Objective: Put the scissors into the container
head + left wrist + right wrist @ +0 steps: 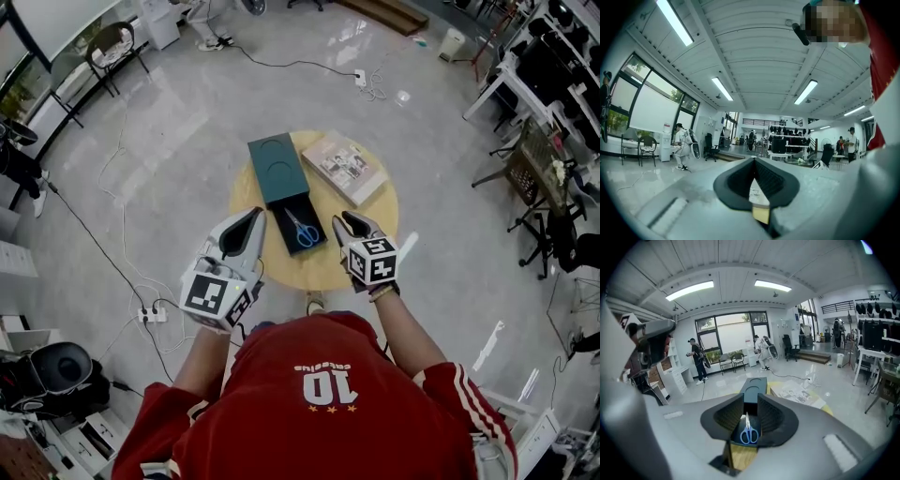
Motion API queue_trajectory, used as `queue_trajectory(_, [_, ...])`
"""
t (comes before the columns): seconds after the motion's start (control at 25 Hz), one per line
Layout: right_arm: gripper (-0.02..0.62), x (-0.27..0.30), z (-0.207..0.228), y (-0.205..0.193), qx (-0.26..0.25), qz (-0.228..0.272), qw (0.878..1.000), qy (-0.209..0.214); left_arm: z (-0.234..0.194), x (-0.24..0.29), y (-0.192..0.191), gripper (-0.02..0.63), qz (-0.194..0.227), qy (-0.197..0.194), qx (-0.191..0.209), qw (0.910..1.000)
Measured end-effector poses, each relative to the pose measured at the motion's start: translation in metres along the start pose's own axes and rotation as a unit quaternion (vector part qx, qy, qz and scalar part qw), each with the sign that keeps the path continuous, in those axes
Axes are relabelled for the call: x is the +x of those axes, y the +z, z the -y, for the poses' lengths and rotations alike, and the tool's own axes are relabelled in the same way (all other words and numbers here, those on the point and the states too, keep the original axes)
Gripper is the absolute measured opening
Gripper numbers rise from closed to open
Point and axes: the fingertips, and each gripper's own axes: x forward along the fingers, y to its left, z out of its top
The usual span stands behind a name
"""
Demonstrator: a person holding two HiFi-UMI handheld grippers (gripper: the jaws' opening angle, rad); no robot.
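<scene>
A round yellow wooden tabletop [375, 211] is seen at the centre of the head view, on a pale glossy floor. A long dark teal rectangular container [278, 169] is laid across its left half, running from upper left to lower right. A flat printed booklet [343, 166] is placed just beside the container, toward the upper right. The left tongs [255, 214] are held over the tabletop's lower left edge, their tips pressed together with nothing between them. The right tongs [345, 219] are held at the lower right of the container, parted by a narrow gap and empty. The small blue-handled steel scissors [303, 229] are found lying inside the container's lower open end, between the two tongs.
</scene>
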Motion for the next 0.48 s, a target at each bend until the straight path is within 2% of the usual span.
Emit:
queue_trajectory(0.32, [0.092,-0.047,-0.024,0.048,-0.009,0.073,0.997,0.007,0.013,-0.012,0.015,0.002,0.019,-0.018,0.011,0.9996])
queue_trajectory(0.48, [0.092,-0.074,-0.037,0.075,-0.012,0.115,0.993,0.007,0.022,-0.017,0.023,0.003,0.025,-0.023,0.029,0.999])
